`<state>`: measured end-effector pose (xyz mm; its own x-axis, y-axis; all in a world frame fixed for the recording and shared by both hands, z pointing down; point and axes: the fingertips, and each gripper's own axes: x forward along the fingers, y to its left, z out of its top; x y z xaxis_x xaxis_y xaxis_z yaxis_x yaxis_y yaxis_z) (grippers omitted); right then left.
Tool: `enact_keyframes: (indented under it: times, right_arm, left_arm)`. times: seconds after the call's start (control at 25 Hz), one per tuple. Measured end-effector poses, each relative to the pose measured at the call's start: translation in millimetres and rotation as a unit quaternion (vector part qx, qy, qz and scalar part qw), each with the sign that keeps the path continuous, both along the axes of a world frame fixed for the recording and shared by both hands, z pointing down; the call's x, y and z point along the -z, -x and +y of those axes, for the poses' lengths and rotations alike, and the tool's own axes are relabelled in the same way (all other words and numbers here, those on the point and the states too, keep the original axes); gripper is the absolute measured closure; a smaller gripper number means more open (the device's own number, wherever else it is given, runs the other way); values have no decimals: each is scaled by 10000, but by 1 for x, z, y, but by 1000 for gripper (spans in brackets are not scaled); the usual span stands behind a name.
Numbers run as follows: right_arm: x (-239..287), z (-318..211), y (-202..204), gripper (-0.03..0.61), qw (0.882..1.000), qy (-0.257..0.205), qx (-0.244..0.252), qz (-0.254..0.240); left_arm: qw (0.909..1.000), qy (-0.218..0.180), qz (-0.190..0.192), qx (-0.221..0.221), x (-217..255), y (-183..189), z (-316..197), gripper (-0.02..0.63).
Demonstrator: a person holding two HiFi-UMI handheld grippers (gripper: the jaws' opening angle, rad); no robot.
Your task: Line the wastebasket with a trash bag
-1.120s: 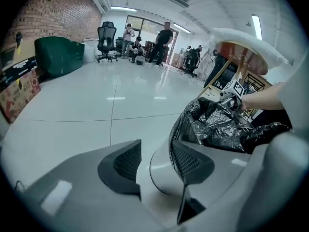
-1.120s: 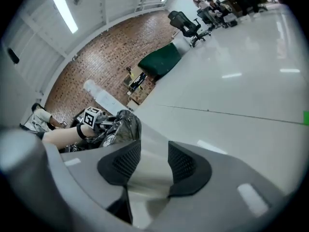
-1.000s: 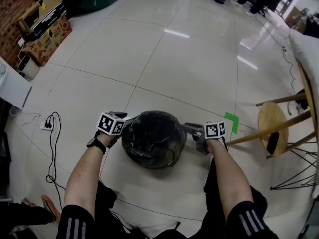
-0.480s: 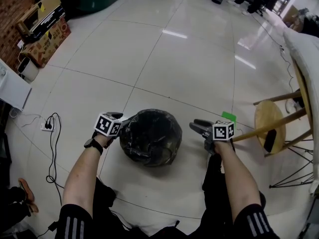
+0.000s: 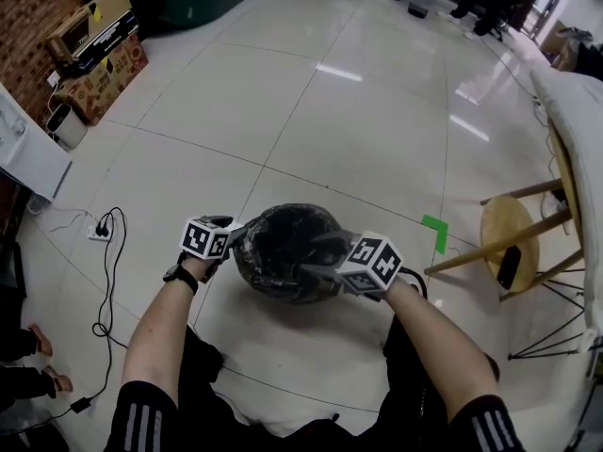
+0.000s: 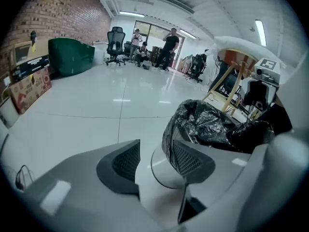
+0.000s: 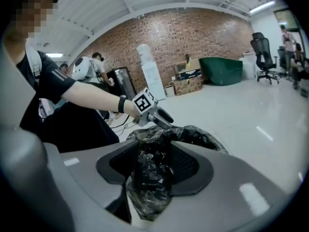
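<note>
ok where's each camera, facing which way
head view: head-mounted, steeply down at the wastebasket; forearms, left gripper, right gripper show.
left gripper view: along open jaws past the wastebasket toward office chairs; right gripper shows.
right gripper view: along jaws just closing on the trash bag, toward the brick wall; left forearm shows.
shared: trash bag in all.

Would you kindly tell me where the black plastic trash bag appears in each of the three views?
Head view: black plastic trash bag, lower centre, a round dark mound.
Left gripper view: right of centre, draped over the white wastebasket.
Right gripper view: bottom centre, bunched close to the camera.
Shared landmark: red brick wall.
</note>
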<state>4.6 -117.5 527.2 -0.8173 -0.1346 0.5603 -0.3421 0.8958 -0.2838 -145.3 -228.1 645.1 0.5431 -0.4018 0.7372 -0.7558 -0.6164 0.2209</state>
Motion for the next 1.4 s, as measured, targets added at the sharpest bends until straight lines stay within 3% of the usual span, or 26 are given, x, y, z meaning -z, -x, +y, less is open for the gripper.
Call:
enact_keyframes:
  times: [0.16, 0.28, 0.4, 0.64, 0.68, 1.0, 1.2, 1.4]
  right_arm:
    - [-59, 17, 16, 378, 9908, -45, 364, 1303]
    - [-105, 14, 8, 388, 9727, -265, 580, 2229]
    - [-136, 9, 8, 393, 9552, -400, 863, 2803]
    - [-183, -4, 3, 399, 9012, -683, 1523, 4000]
    - [-186, -6, 4, 399, 8975, -694, 1588, 4056]
    - [-192, -10, 6, 399, 9014, -472, 1590, 3999]
    - [-172, -16, 12, 396, 9203, -740, 1328, 3606]
    - [-141, -18, 14, 388, 9414, -1077, 979, 3042]
  left_arm:
    - [10000, 51, 43, 5, -2, -1, 10, 407]
    - [9999, 59, 84, 24, -4, -4, 14, 407]
    - [10000, 6, 85, -16, -4, -6, 16, 407]
    - [9982, 87, 594, -34, 5, -9, 15, 394]
    - [9976, 134, 671, -66, 5, -8, 15, 385]
    - [9901, 265, 1355, -262, 27, 14, 24, 351]
    - [9928, 183, 1032, -575, 47, 7, 47, 351]
    - [9965, 41, 783, -299, 51, -10, 75, 353]
